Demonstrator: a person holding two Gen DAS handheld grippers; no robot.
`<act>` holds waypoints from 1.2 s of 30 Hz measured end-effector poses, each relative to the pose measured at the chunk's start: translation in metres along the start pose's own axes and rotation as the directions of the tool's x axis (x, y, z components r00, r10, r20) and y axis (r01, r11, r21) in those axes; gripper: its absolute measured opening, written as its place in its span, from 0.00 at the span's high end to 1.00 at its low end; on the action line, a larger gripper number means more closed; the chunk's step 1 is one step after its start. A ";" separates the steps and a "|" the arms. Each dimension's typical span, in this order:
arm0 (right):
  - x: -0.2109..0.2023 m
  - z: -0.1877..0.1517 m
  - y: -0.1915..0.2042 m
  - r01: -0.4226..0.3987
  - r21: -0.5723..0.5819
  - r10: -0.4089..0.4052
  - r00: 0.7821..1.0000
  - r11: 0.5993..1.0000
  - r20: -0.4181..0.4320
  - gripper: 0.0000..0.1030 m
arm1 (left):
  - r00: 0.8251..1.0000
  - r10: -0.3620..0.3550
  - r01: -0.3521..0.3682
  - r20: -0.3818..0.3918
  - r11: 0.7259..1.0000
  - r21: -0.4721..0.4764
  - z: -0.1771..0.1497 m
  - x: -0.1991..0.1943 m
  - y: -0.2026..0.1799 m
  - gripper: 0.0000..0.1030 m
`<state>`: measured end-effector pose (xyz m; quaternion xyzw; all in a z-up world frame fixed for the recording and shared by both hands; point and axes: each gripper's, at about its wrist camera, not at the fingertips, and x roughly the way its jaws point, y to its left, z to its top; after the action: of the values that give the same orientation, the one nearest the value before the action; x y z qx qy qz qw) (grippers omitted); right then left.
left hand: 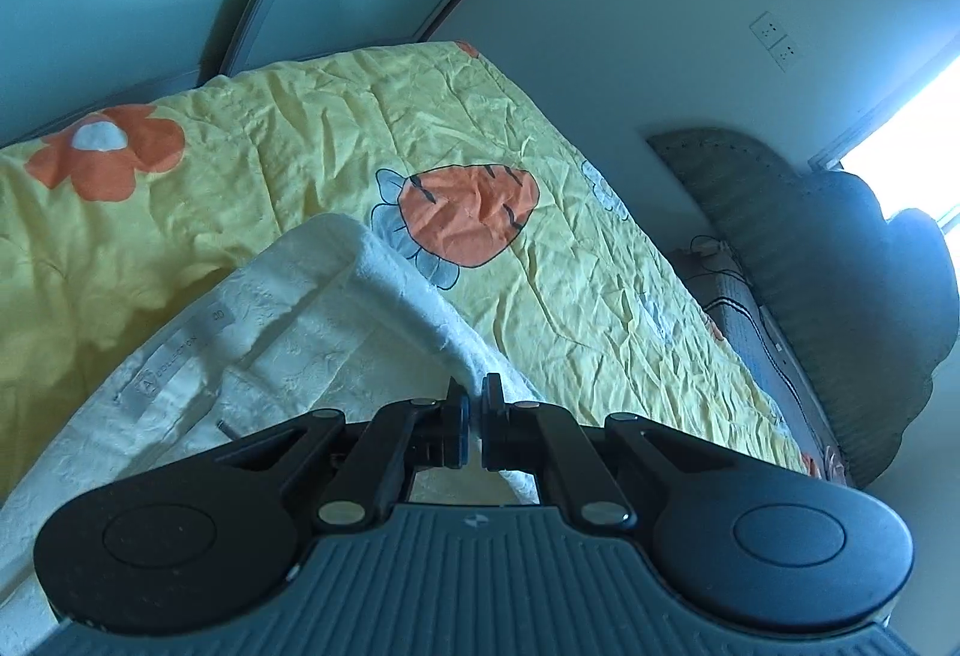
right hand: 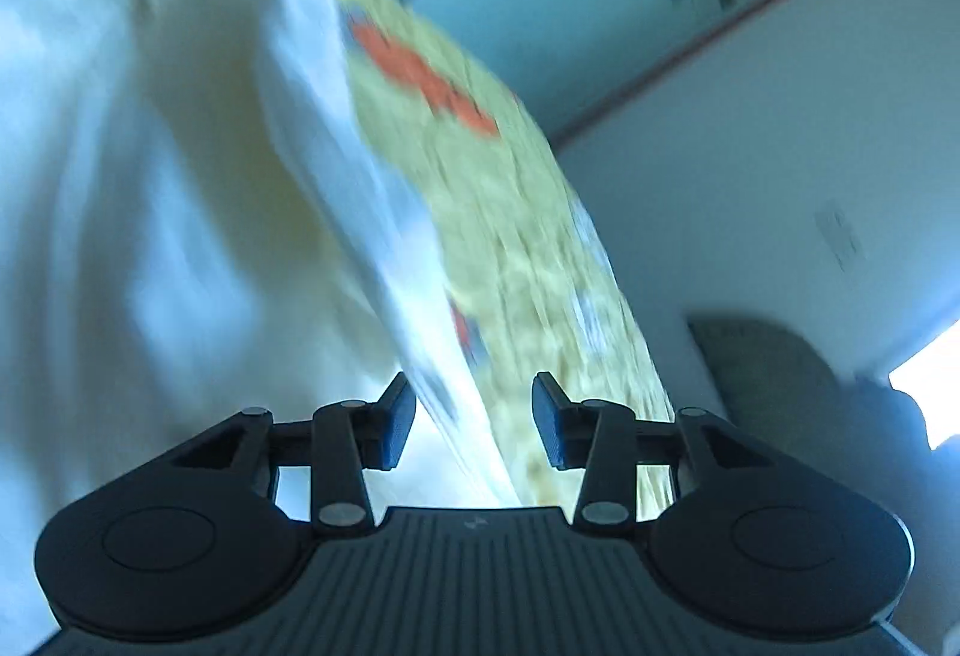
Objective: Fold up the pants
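Cream cloth is clamped between the nearly closed fingers of the left gripper [left hand: 475, 404]: an edge of the pants [left hand: 288, 320] is pinched right at the tips. From that pinch the garment runs away to the left of the fingers and slightly forward, its long axis slanting across the yellow flowered quilt [left hand: 540, 272] on the bed, with a printed label seen on the cloth to the left. The quilt is spread ahead of and to the right of the fingers.

On the right gripper [right hand: 474, 416] the fingers are held apart, and a blurred cloth edge of the pants [right hand: 150, 212] is seen passing through the gap without the pads pressing on it. The bulk of the cloth lies up and left of those fingers. The next grip is judged to fall to the right hand, with the edge already between its pads.
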<state>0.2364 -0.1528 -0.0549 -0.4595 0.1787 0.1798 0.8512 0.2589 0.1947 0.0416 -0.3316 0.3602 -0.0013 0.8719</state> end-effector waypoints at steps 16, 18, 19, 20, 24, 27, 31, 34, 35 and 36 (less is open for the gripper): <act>-0.171 -0.005 0.077 -0.091 -0.023 0.092 0.995 0.996 0.037 0.97 | 1.000 0.020 -0.019 -0.012 0.998 0.066 -0.063 -0.111 0.054 0.96; -0.185 -0.005 0.098 -0.123 -0.036 0.124 0.992 0.992 0.027 0.97 | 0.999 0.035 -0.034 -0.021 0.997 0.064 -0.076 -0.124 0.065 0.96; -0.188 -0.006 0.106 -0.140 -0.030 0.141 0.990 0.990 0.025 0.97 | 0.999 0.044 -0.043 -0.024 0.997 0.060 -0.082 -0.130 0.071 0.96; -0.191 -0.007 0.112 -0.158 -0.018 0.158 0.987 0.987 0.021 0.97 | 0.998 0.055 -0.053 -0.026 0.997 0.059 -0.088 -0.135 0.076 0.96; -0.198 -0.008 0.126 -0.181 0.021 0.181 0.983 0.983 0.018 0.97 | 0.993 0.098 -0.095 -0.062 0.995 0.043 -0.105 -0.142 0.093 0.96; -0.200 -0.006 0.126 -0.190 0.024 0.189 0.982 0.982 0.023 0.97 | 0.991 0.111 -0.110 -0.079 0.994 0.017 -0.108 -0.144 0.104 0.96; -0.202 -0.007 0.129 -0.212 0.027 0.212 0.977 0.977 0.017 0.97 | 0.990 0.130 -0.128 -0.061 0.991 0.034 -0.111 -0.150 0.102 0.96; -0.201 -0.010 0.133 -0.221 0.043 0.221 0.975 0.974 0.011 0.97 | 0.977 0.199 -0.192 -0.074 0.978 0.084 -0.118 -0.140 0.096 0.96; -0.203 -0.009 0.134 -0.219 0.042 0.219 0.976 0.975 0.011 0.97 | 0.972 0.217 -0.211 -0.084 0.974 0.085 -0.120 -0.137 0.097 0.96; -0.205 -0.007 0.132 -0.227 0.052 0.227 0.974 0.972 0.013 0.97 | 0.971 0.225 -0.218 -0.085 0.972 0.084 -0.121 -0.137 0.097 0.96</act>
<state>-0.0055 -0.1202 -0.0569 -0.4125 0.2316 0.2726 0.8378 0.0586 0.2340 0.0085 -0.2564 0.4351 0.0669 0.8605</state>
